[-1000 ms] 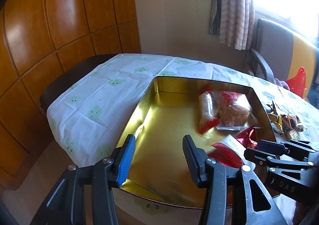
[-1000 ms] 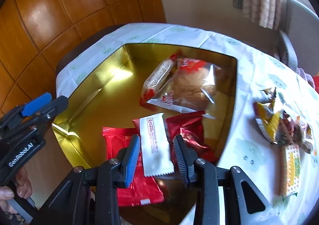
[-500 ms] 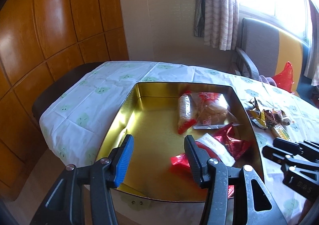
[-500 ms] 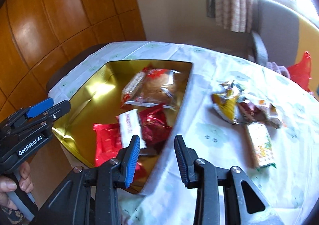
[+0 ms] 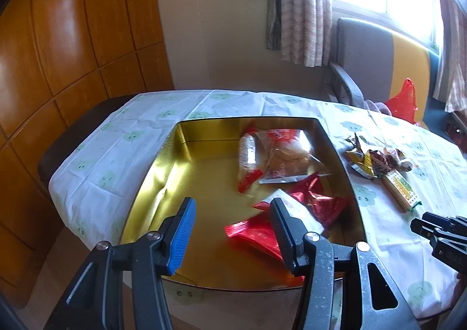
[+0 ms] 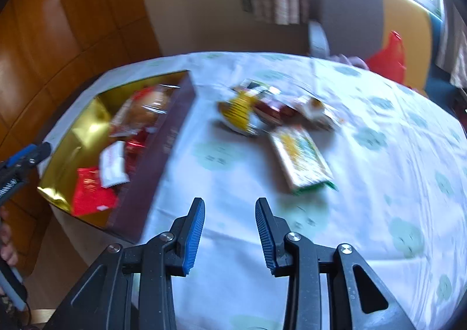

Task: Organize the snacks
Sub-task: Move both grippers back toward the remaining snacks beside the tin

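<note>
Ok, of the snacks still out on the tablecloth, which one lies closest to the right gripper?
The flat green-and-yellow packet. It lies alone, nearest the open right gripper; the crumpled yellow and red wrappers sit heaped farther back.

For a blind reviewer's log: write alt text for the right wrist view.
The open, empty right claw hovers over a white patterned tablecloth, pointing toward a green-and-yellow snack packet and a small pile of wrappers beyond it. At left, a gold-lined tin holds red and white snack packs; the image is motion-blurred.

Black grippers (image 5: pixel 232 230) (blue ribbed jaws, silver screws).
</note>
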